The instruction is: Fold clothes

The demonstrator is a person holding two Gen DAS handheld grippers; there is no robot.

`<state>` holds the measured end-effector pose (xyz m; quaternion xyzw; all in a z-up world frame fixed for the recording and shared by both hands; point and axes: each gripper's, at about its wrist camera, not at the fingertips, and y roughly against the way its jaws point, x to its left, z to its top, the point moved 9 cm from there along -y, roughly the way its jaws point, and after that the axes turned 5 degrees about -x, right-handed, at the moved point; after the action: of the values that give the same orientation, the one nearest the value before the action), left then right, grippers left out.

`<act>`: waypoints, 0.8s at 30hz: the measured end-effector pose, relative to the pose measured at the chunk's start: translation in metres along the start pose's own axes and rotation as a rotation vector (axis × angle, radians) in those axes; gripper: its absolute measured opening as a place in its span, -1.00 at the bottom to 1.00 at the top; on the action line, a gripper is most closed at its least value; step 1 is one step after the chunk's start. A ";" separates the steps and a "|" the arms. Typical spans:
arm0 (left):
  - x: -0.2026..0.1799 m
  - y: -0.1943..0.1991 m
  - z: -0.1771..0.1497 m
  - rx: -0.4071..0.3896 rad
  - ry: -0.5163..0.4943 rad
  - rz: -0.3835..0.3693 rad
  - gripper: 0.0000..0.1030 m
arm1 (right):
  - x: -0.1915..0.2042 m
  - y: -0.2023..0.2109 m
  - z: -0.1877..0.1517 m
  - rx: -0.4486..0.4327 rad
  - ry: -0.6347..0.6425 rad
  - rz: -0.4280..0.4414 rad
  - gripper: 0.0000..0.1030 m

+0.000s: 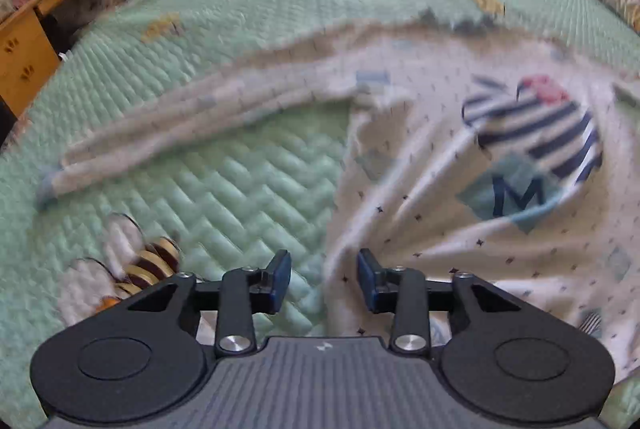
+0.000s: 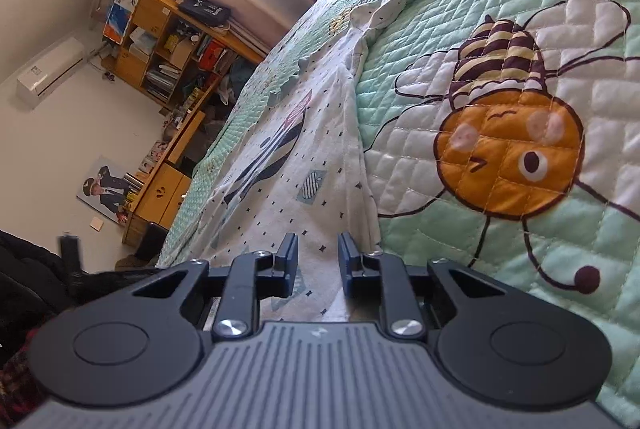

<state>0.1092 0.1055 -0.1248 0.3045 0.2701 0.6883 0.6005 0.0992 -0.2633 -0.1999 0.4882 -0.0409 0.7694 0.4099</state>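
Blue-padded and spread wide, holding nothing: left gripper [image 1: 324, 281]. Hangs right over the near side edge of the shirt [image 1: 440, 169], with cloth under the right pad and bare quilt [image 1: 240, 189] under the left. Same for the right gripper [image 2: 318, 261]: parted, empty, low above the shirt's [image 2: 288, 181] near edge, just beside the bee [image 2: 508, 149]. Lies spread and creased on the quilt, print up, body running away from both grippers, 1 sleeve [image 1: 180, 125] stretched far out to the left across the green. Shows no fold in the body, as far as visible. Puts the left gripper nearer that sleeve; probably calls for a pinch there and a carry inward, across the sleeve's long axis toward the print.
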 end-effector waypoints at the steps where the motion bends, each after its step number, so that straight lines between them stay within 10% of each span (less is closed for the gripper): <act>1: -0.014 0.001 0.008 -0.025 -0.001 -0.044 -0.30 | 0.000 0.000 -0.001 0.002 -0.002 -0.003 -0.56; 6: -0.063 -0.007 0.029 -0.083 0.023 -0.229 -0.28 | 0.001 -0.003 -0.003 0.006 -0.016 -0.015 -0.56; 10: -0.038 -0.005 0.020 -0.083 0.064 -0.183 -0.93 | 0.001 -0.002 -0.002 0.013 -0.013 -0.021 -0.57; 17: 0.006 -0.001 0.005 -0.081 0.135 -0.103 -0.62 | -0.002 -0.002 -0.004 0.019 -0.008 -0.015 -0.57; 20: -0.060 0.010 -0.008 -0.047 0.026 -0.368 -0.30 | -0.001 -0.003 -0.004 0.025 0.000 -0.026 -0.56; 24: -0.063 -0.003 -0.042 0.006 -0.168 -0.125 -0.36 | 0.004 -0.001 -0.004 0.035 0.058 -0.057 -0.56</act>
<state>0.0854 0.0434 -0.1609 0.3453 0.2393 0.6206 0.6621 0.0962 -0.2577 -0.1993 0.4738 -0.0019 0.7717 0.4242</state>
